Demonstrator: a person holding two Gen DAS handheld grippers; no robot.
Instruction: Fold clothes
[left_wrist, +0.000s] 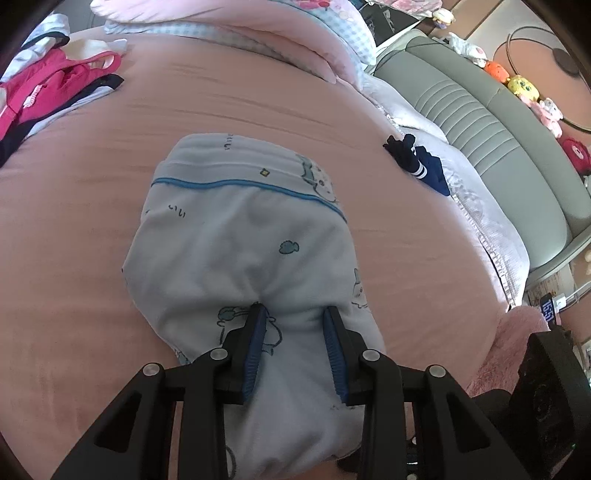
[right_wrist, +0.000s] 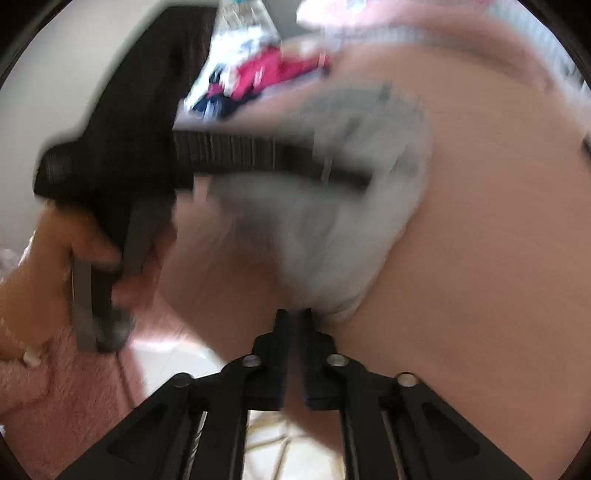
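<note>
A white garment (left_wrist: 236, 236) with blue piping and small cartoon prints lies folded on the pink bed sheet (left_wrist: 74, 221). My left gripper (left_wrist: 291, 314) rests on its near end, open, with cloth bulging between the two blue-padded fingers (left_wrist: 258, 332). The right wrist view is motion-blurred. There the same garment (right_wrist: 332, 221) appears as a pale grey mass, with the left gripper's finger (right_wrist: 273, 155) lying across it and a hand (right_wrist: 55, 258) on that gripper's handle. My right gripper (right_wrist: 294, 314) is shut just left of the garment's near corner, and nothing shows between its fingers.
A pile of red, white and navy clothes (left_wrist: 55, 85) sits at the far left of the bed. Navy socks (left_wrist: 417, 162) lie on a white pillow by the grey padded headboard (left_wrist: 498, 147). A folded pink quilt (left_wrist: 258, 29) is at the far end, and plush toys (left_wrist: 524, 88) line a shelf.
</note>
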